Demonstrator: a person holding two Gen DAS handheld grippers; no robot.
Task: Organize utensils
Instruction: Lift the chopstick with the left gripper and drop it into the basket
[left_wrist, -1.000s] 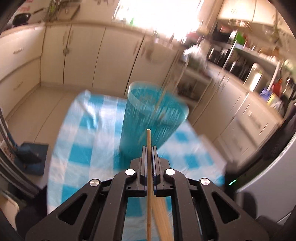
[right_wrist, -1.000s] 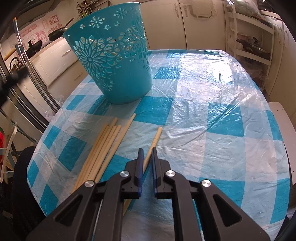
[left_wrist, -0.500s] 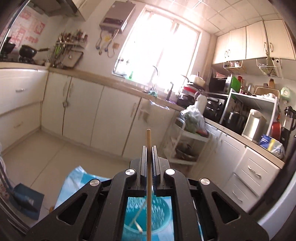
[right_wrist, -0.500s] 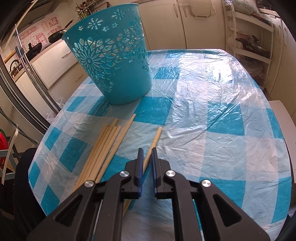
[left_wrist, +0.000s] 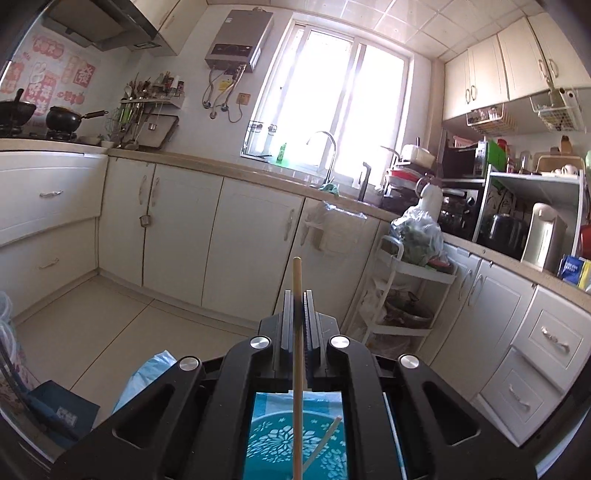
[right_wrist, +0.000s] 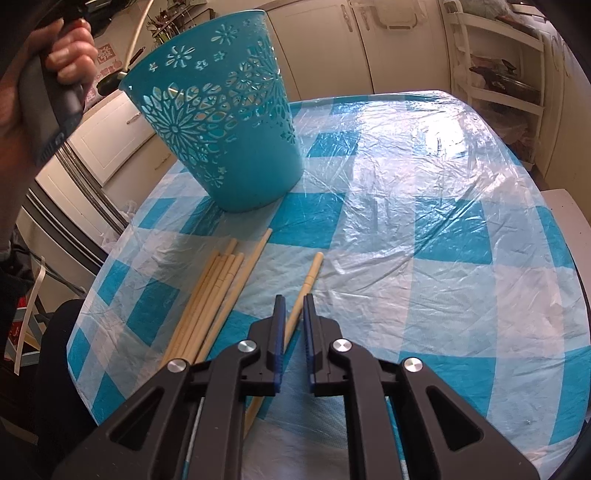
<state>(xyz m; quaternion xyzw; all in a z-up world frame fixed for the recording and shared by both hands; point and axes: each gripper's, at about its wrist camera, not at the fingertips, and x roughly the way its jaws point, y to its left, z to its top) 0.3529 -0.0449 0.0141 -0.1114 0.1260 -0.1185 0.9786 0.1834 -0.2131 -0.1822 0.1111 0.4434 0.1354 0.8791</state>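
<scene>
My left gripper (left_wrist: 297, 295) is shut on a wooden chopstick (left_wrist: 297, 354) and holds it upright above the teal cut-out basket (left_wrist: 295, 446), where another chopstick (left_wrist: 325, 441) leans inside. In the right wrist view the basket (right_wrist: 221, 110) stands at the table's far left. A bundle of chopsticks (right_wrist: 210, 302) lies on the checked cloth. A single chopstick (right_wrist: 301, 295) lies beside it, running between the fingers of my right gripper (right_wrist: 291, 301), which is slightly open just above it.
The blue and white checked plastic cloth (right_wrist: 424, 229) covers the round table. The person's hand (right_wrist: 48, 74) holds the left gripper above the basket. Kitchen cabinets (left_wrist: 221, 240), a white shelf cart (left_wrist: 406, 295) and a sink counter stand beyond the table.
My left gripper has tilted up and moved over the basket with its chopstick; the basket is now below it. The right gripper has stayed in place over the single chopstick.
</scene>
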